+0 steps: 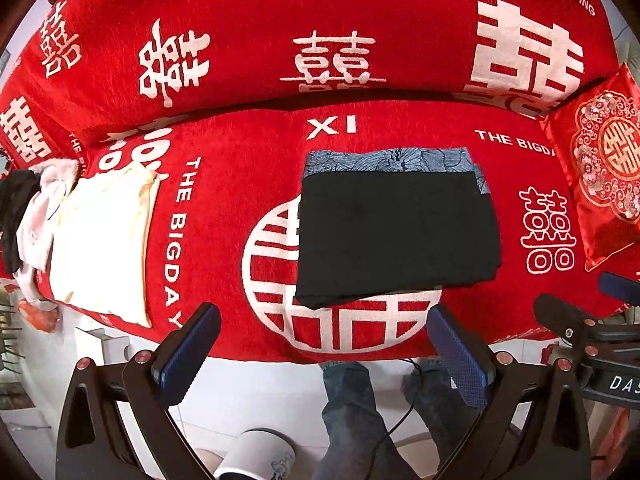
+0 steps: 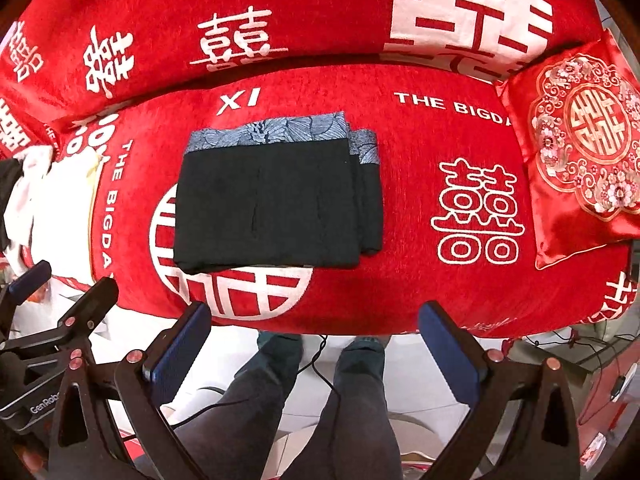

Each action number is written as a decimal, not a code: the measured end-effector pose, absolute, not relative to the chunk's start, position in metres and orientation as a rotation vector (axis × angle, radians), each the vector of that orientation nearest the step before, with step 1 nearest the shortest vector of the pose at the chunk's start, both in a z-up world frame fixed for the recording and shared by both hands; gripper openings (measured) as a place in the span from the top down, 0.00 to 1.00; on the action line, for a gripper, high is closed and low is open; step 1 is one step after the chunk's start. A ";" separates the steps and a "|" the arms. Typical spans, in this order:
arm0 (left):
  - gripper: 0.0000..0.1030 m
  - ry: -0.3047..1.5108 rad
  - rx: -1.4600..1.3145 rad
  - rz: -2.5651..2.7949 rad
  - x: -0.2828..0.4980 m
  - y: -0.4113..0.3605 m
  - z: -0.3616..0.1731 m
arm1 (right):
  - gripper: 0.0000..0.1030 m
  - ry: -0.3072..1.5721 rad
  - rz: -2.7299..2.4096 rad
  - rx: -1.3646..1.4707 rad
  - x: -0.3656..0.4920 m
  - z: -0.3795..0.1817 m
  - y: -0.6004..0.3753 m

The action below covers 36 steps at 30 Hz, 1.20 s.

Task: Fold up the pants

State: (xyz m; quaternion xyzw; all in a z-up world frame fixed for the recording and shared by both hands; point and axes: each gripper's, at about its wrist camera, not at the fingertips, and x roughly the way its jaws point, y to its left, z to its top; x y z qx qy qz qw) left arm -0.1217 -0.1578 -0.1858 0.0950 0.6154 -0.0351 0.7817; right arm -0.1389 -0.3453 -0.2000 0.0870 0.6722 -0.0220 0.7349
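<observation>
Black pants with a blue-grey patterned band along the far edge lie folded into a flat rectangle on the red sofa seat; they also show in the right wrist view. My left gripper is open and empty, held above the floor in front of the sofa's front edge, apart from the pants. My right gripper is open and empty, also in front of the sofa edge. The right gripper's body shows at the right of the left wrist view.
A cream folded garment and a pile of white and black clothes lie at the sofa's left end. A red embroidered cushion leans at the right end. The person's legs and a cable are below. A white cup stands on the floor.
</observation>
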 end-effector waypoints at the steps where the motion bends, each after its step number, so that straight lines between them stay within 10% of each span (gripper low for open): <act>1: 0.00 1.329 0.206 -0.075 -0.121 -0.158 -0.186 | 0.00 1.479 -0.051 0.193 -0.139 -0.200 -0.346; 36: 0.00 1.321 0.229 -0.088 -0.121 -0.161 -0.181 | 0.00 1.444 -0.079 0.135 -0.133 -0.188 -0.343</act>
